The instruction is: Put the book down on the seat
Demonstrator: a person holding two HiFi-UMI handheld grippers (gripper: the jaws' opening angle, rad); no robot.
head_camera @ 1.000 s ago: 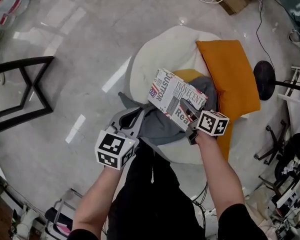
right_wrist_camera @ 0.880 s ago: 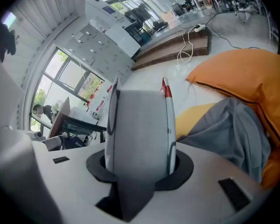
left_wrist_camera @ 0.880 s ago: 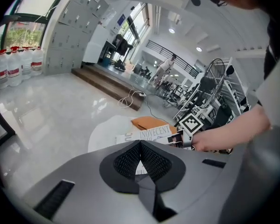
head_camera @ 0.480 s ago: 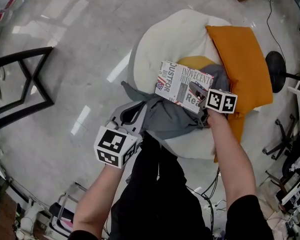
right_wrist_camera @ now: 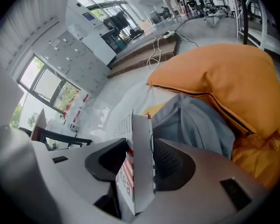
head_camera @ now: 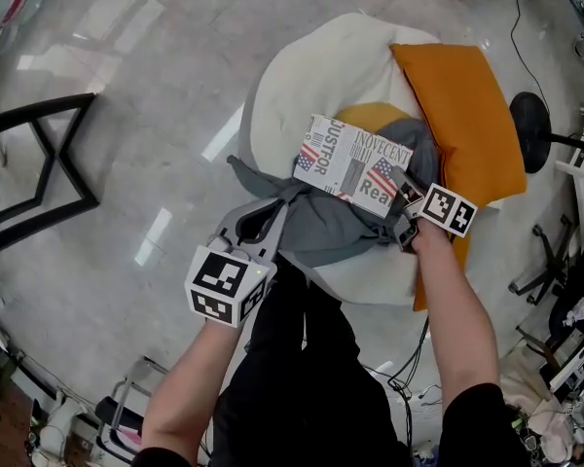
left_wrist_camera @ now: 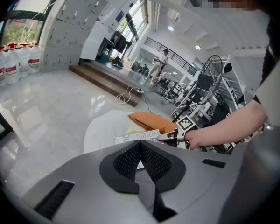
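A book (head_camera: pixel 355 163) with a newsprint and flag cover lies flat on a grey cloth (head_camera: pixel 321 232) on the white beanbag seat (head_camera: pixel 292 86). My right gripper (head_camera: pixel 401 197) is at the book's near right corner. In the right gripper view the book (right_wrist_camera: pixel 141 171) stands edge-on between the jaws of this gripper (right_wrist_camera: pixel 140 148), which are closing; a narrow gap shows beside the left pad. My left gripper (head_camera: pixel 263 224) hovers at the cloth's left edge, jaws shut together with nothing between them (left_wrist_camera: pixel 140 146). From there the book (left_wrist_camera: pixel 137 136) shows just past its tips.
An orange cushion (head_camera: pixel 462 115) leans on the seat's right side. A black chair frame (head_camera: pixel 39 163) stands at the left on the shiny floor. A black round stand base (head_camera: pixel 530 129) and cables lie at the right. Water bottles (left_wrist_camera: pixel 14 62) line the far wall.
The book has gone from tilted in the right gripper to lying flat on the cloth. The right gripper has drawn back toward the book's near right corner. The left gripper stayed put.
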